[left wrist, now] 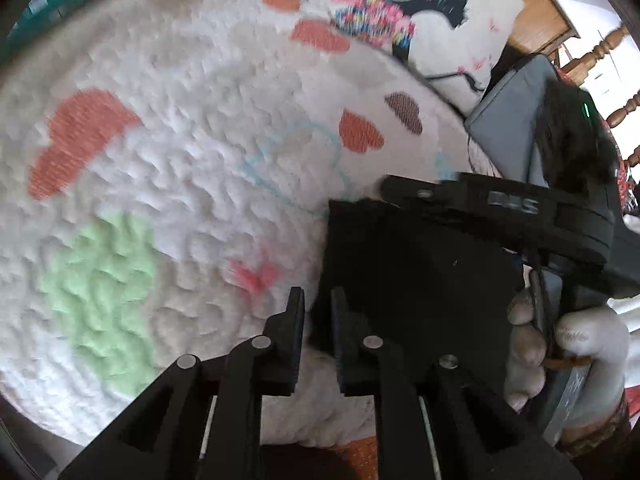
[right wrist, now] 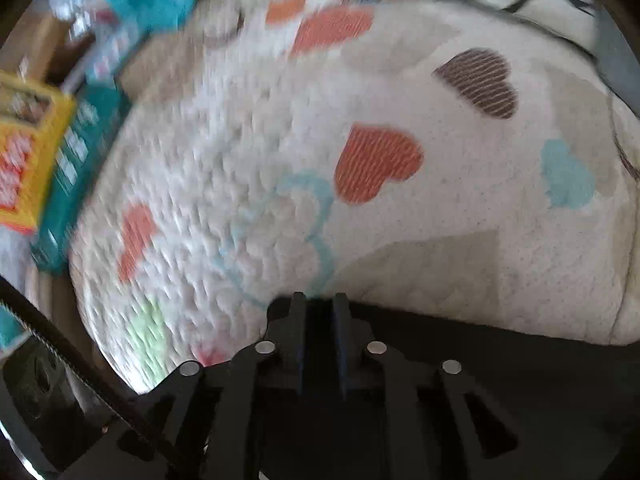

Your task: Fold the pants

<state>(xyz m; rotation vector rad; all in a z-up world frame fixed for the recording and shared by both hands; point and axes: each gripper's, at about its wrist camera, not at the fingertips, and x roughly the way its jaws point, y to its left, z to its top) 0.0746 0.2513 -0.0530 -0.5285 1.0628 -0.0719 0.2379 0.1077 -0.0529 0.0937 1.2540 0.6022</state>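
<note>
Black pants (left wrist: 420, 280) lie on a heart-patterned white blanket (left wrist: 180, 160).

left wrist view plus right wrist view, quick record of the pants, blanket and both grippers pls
pants: black, lying on the blanket
blanket: white, textured, coloured hearts
left gripper: shut on the pants' edge
right gripper: down at the pants, grip unclear
right hand: white glove, holding its gripper's handle
clutter: yellow box beside the blanket

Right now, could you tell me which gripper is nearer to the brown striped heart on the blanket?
Right. The right gripper sits at the pants' far edge, just short of the brown striped heart; the left gripper is at their near edge.
</note>
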